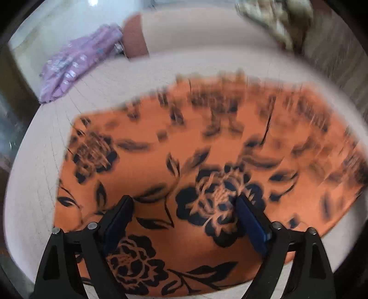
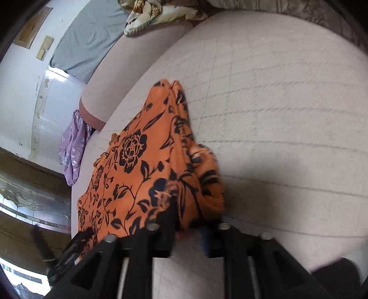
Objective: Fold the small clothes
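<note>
Orange floral garment (image 1: 207,161) lies spread on my pale quilted bed (image 2: 276,92), flat enough to fold. Right gripper (image 2: 191,227) pinches its bunched near edge, lifting cloth off the quilt, presumably to carry it over. Left gripper (image 1: 184,211) hovers wide apart above the cloth, holding nothing. Purple garment (image 1: 76,64) hangs far left.

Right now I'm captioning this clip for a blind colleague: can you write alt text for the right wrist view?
The right tool grips a bunched edge of an orange garment with black flowers, lifting it off a pale quilted bed. A lilac floral garment hangs over the bed's far left edge, and a crumpled cream blanket lies at the top.
</note>
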A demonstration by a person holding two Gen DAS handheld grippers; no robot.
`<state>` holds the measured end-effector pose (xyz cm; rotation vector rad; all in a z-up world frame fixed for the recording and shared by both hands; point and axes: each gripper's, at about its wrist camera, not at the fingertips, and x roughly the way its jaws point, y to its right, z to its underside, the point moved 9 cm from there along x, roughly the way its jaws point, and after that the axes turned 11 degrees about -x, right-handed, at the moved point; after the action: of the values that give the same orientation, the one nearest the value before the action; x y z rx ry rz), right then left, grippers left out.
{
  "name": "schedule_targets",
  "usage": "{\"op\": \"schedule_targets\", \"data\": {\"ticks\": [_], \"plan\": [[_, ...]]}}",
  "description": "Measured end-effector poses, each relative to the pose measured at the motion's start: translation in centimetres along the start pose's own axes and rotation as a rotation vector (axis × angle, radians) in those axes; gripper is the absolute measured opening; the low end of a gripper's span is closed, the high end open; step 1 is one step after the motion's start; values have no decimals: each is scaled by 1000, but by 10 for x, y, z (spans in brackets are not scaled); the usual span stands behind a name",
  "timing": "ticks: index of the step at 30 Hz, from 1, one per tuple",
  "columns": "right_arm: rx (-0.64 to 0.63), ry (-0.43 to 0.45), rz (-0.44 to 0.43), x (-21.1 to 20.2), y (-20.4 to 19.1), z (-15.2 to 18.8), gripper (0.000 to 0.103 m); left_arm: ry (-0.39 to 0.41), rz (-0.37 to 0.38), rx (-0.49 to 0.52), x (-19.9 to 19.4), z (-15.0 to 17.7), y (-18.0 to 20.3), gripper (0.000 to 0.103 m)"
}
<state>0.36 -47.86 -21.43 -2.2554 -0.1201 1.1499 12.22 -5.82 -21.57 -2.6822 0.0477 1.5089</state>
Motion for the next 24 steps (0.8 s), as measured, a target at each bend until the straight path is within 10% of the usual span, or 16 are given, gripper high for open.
{"op": "schedule_targets", "data": {"ticks": [2,7,13,15,17,24], "plan": [[-2,54,28,-24,9,-15,67,-4,-5,-27,1,-3,-2,100],[-75,96,11,-27,1,-78,70,-2,0,-19,4,-3,-2,102],[-156,-109,-21,77,-19,-141,70,-19,-4,-24,5,0,-4,102],[-150,-198,-57,106,-26,-144,64,-22,-5,-22,5,-1,-4,102],[-247,-223,-61,110,-45,-141,27,-20,-3,-22,6,-3,-3,103],[-342,-149,237,94,-20,-132,17,-27,1,-28,8,-3,-3,103]]}}
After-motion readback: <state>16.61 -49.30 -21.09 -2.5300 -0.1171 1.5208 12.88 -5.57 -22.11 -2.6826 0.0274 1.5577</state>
